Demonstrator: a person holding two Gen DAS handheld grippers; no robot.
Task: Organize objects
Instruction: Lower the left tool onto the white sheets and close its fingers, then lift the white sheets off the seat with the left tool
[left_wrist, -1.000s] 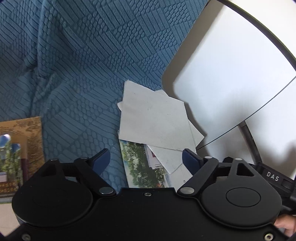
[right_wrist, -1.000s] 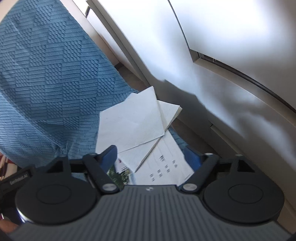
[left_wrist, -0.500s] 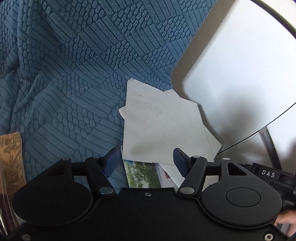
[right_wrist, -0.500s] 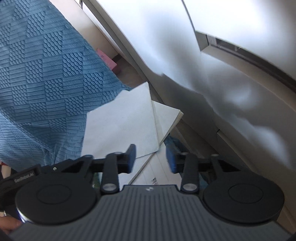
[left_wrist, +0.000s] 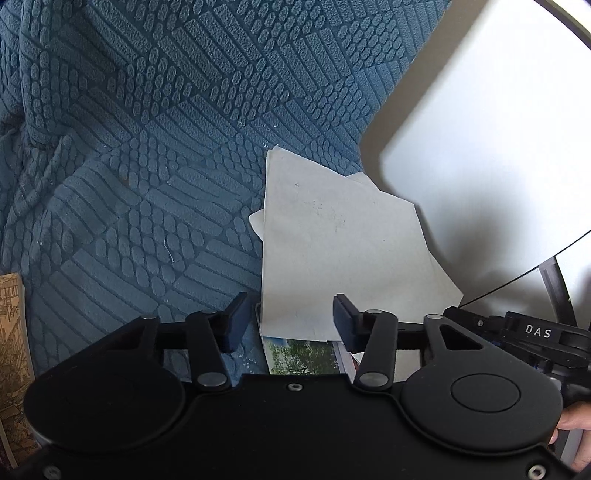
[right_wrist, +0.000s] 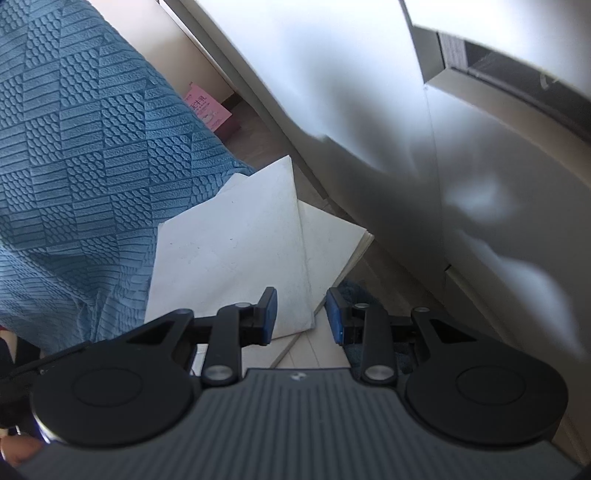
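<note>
A loose stack of white paper sheets (left_wrist: 332, 251) lies on a blue textured cover (left_wrist: 147, 147), with a tree photo card (left_wrist: 303, 354) poking out beneath its near edge. My left gripper (left_wrist: 290, 325) hovers low over that near edge. Its jaws are closing, with the sheet's edge lying between the pads and a wide gap left. In the right wrist view the same sheets (right_wrist: 229, 258) overhang the cover's edge. My right gripper (right_wrist: 301, 315) straddles the top sheet's near corner, jaws narrowed but apart, and no pad presses on the paper.
A white panel (left_wrist: 480, 147) stands close on the right of the stack, and white furniture (right_wrist: 369, 110) runs beside it in the right wrist view. A pink packet (right_wrist: 207, 107) lies on the floor. A brown illustrated book (left_wrist: 11, 350) sits at the left. A hand (left_wrist: 572, 424) shows bottom right.
Both grippers have come down and forward toward the paper stack, which now looks larger. Both pairs of jaws have narrowed from wide apart, the right one sooner.
</note>
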